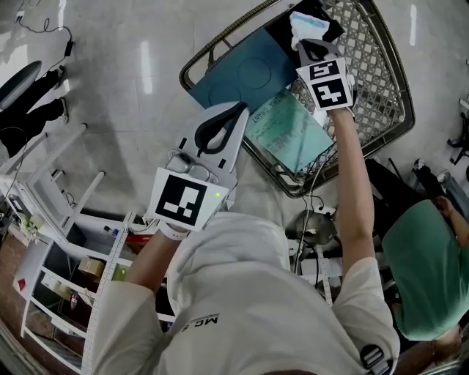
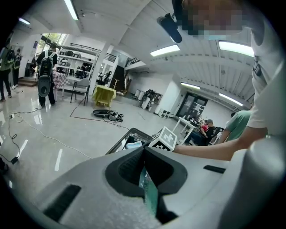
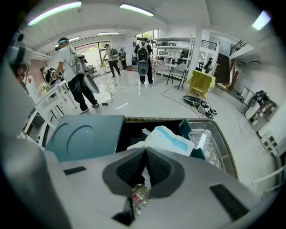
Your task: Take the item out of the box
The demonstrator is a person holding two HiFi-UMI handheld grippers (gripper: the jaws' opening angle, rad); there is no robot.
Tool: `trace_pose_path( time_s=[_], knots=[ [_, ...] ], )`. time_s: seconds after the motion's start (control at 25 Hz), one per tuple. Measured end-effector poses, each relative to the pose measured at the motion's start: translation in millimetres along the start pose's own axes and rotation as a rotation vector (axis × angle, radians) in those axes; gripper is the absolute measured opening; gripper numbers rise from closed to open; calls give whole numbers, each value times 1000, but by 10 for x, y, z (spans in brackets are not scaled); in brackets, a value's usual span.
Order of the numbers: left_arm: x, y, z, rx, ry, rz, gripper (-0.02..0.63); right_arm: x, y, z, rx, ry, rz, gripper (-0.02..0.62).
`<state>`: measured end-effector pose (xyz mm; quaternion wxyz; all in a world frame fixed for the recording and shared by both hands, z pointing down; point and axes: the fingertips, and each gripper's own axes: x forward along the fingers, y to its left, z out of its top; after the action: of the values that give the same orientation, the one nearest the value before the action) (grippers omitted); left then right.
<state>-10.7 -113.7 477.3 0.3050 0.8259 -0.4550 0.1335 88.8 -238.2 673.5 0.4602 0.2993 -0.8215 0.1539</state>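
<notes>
A dark teal box with its lid (image 1: 238,73) thrown open lies in a wire basket (image 1: 396,80). A pale green printed flap (image 1: 289,132) hangs from the box's near side. My left gripper (image 1: 236,110) is shut at the corner where lid and flap meet, and the green flap (image 2: 151,192) shows edge-on between its jaws. My right gripper (image 1: 306,45) is over the box's far end, shut on a white and blue packet (image 1: 308,22). In the right gripper view that packet (image 3: 167,138) rises from the gripper (image 3: 145,150), beside the lid (image 3: 82,134).
A clear plastic container (image 3: 199,136) and other items lie in the basket (image 3: 223,143). White shelving (image 1: 66,242) stands at my lower left. A person in a green shirt (image 1: 425,264) is at the right. Several people (image 3: 71,71) stand farther off on the glossy floor.
</notes>
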Motion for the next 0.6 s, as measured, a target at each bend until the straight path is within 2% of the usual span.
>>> trace_pose_path(
  time_s=[0.36, 0.6],
  knots=[
    [-172, -197, 208, 44, -43, -22, 25, -579, 2, 199, -6, -98, -89, 17],
    [-350, -352, 309, 102, -66, -40, 25, -1101, 112, 318, 37, -174, -147, 17]
  ],
)
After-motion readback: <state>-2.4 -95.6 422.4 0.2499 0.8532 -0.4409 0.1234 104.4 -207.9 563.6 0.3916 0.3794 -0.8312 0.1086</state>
